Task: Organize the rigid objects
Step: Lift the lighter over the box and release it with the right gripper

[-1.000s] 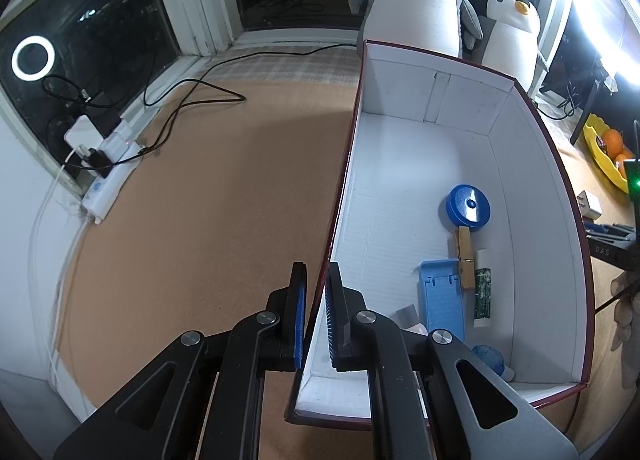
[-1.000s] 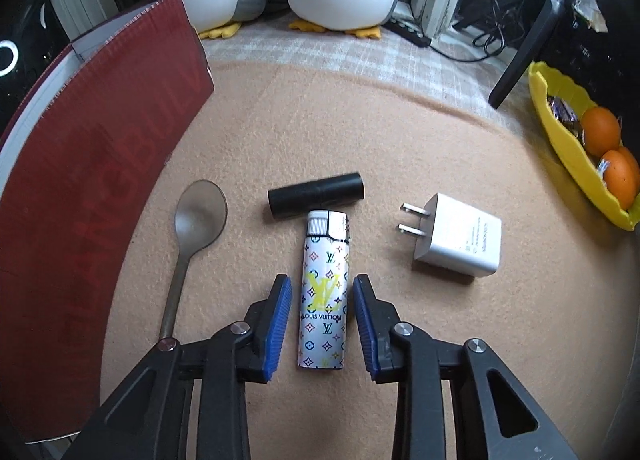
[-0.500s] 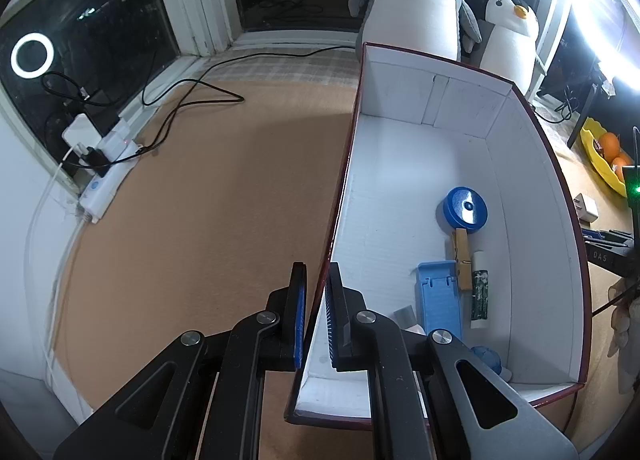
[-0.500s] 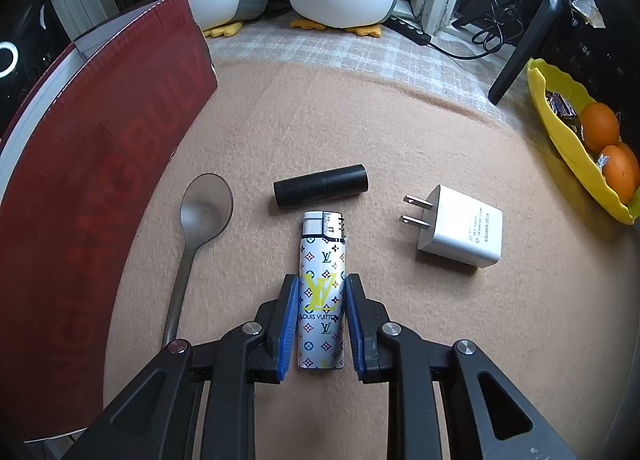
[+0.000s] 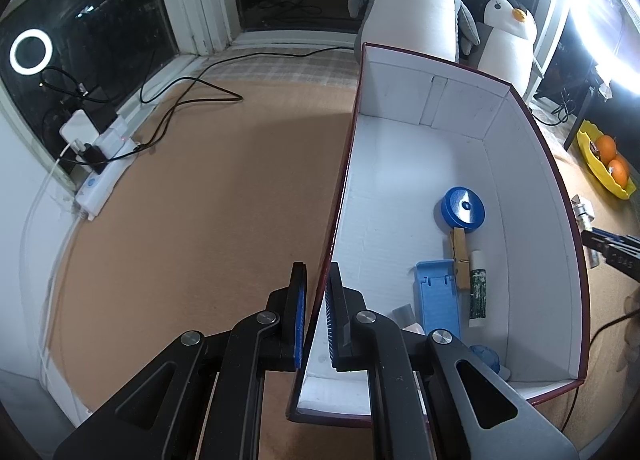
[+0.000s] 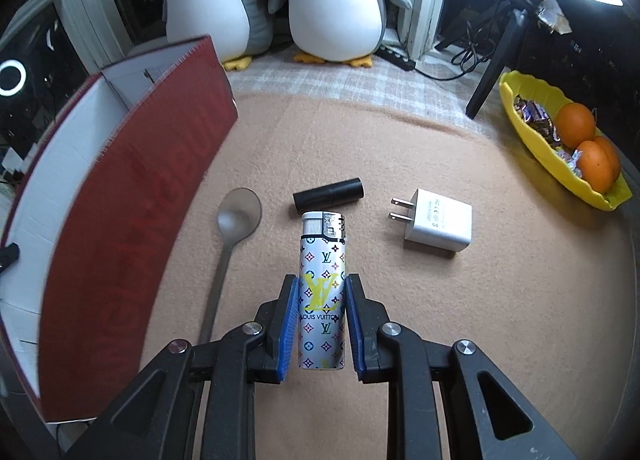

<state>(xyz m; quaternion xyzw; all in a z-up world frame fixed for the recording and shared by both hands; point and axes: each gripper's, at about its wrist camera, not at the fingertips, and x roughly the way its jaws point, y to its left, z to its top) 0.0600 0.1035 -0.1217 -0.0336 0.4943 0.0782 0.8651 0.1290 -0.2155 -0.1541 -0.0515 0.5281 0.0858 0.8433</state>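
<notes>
My right gripper is shut on a white patterned lighter and holds it lifted above the tan mat. On the mat beyond lie a metal spoon, a black cylinder and a white charger plug. My left gripper is shut on the left wall of the red box with white inside. In the box lie a blue round lid, a wooden clothespin, a blue flat holder and a white-green tube. The box also shows in the right wrist view.
Two plush penguins stand at the back. A yellow tray with oranges sits at the right. A black stand leg rises near it. A power strip with cables lies at the far left by the window.
My right gripper closed on the lighter and has raised it off the mat, with the view pulling up. The left gripper keeps its hold on the box wall.
</notes>
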